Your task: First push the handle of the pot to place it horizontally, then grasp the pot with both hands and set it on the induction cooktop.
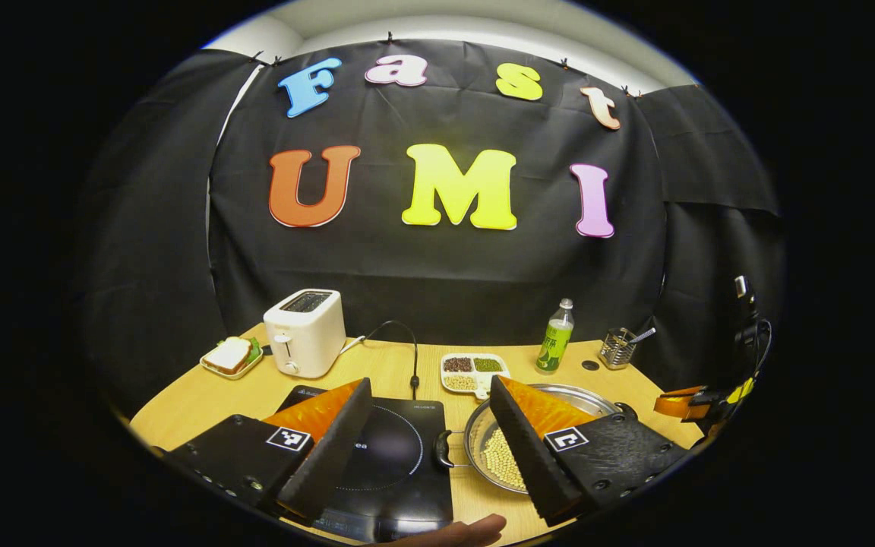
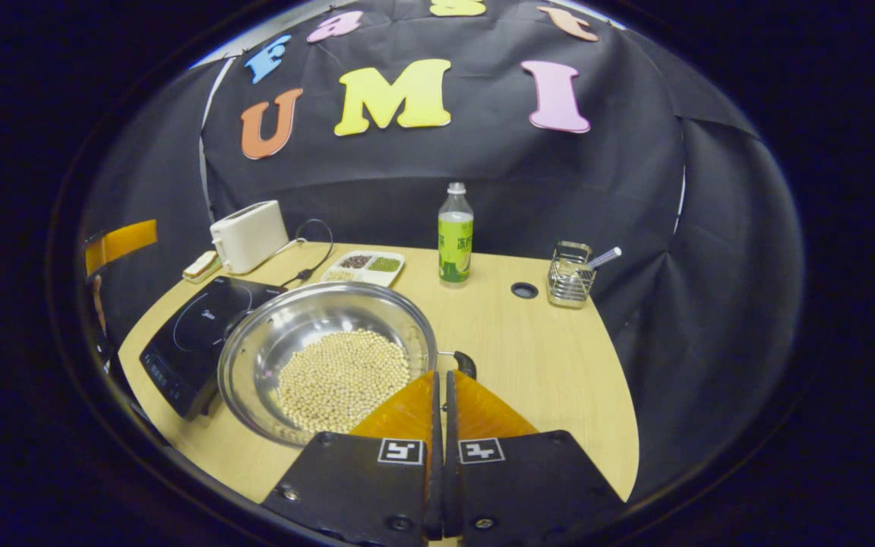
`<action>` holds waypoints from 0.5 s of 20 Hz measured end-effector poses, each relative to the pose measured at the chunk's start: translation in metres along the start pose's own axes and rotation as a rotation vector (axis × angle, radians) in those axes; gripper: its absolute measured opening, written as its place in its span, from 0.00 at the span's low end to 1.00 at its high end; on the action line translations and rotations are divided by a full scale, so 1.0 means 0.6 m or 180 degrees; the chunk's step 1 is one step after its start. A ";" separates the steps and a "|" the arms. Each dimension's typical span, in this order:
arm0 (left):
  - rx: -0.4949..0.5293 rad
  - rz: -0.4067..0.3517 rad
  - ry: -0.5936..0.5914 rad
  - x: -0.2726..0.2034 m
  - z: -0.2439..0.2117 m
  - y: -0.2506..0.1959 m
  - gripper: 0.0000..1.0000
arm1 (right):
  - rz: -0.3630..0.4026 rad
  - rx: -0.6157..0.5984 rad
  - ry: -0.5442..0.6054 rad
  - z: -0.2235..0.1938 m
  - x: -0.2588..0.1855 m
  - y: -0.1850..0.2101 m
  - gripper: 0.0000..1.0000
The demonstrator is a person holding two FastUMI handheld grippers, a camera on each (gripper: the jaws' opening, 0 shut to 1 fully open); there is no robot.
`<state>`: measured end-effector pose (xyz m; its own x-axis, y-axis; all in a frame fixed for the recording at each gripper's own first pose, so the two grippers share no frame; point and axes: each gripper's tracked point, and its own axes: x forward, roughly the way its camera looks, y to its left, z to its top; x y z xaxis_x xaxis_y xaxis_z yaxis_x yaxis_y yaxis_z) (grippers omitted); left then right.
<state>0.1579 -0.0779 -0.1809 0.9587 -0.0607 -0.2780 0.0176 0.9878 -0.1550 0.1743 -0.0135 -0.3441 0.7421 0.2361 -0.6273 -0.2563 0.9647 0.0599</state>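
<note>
The table (image 2: 544, 365) carried the cooktop (image 2: 194, 334) at its left edge, with the pot (image 2: 316, 357) just beside it, not yet on it. The left gripper (image 1: 426, 448) was spread; the right gripper (image 2: 440, 387) was pressed together near a handle (image 2: 462, 361). Grasping and lifting remained.

A: Bare table (image 2: 544, 357) lies open right of the pot (image 2: 327, 357).

B: Left, the induction cooktop (image 2: 198, 334) sits just beside it. Behind stand the bean tray (image 2: 365, 267), bottle (image 2: 455, 235), toaster (image 2: 249, 235) and wire holder (image 2: 570, 273).
</note>
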 end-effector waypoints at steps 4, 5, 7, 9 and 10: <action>0.0034 -0.0054 0.0147 0.021 -0.030 -0.013 0.96 | -0.0150 0.0096 -0.0185 0.014 0.013 -0.017 0.65; 0.0047 -0.0062 0.0192 0.026 -0.041 -0.015 0.96 | -0.0186 0.0120 -0.0160 0.011 0.018 -0.025 0.80; 0.0068 -0.0093 0.0329 0.037 -0.067 -0.022 0.96 | -0.0170 0.0218 -0.0076 0.001 0.023 -0.022 0.95; 0.0083 -0.0117 0.0450 0.048 -0.090 -0.025 0.96 | -0.0127 0.0288 -0.0031 -0.005 0.030 -0.014 0.96; 0.0095 -0.0119 0.0519 0.055 -0.101 -0.026 0.96 | -0.0139 0.0312 -0.0012 -0.007 0.035 -0.016 0.96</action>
<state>0.1719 -0.1043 -0.2452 0.8985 -0.1175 -0.4230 0.0631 0.9881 -0.1405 0.1894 -0.0182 -0.3612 0.7535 0.1937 -0.6282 -0.1620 0.9808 0.1082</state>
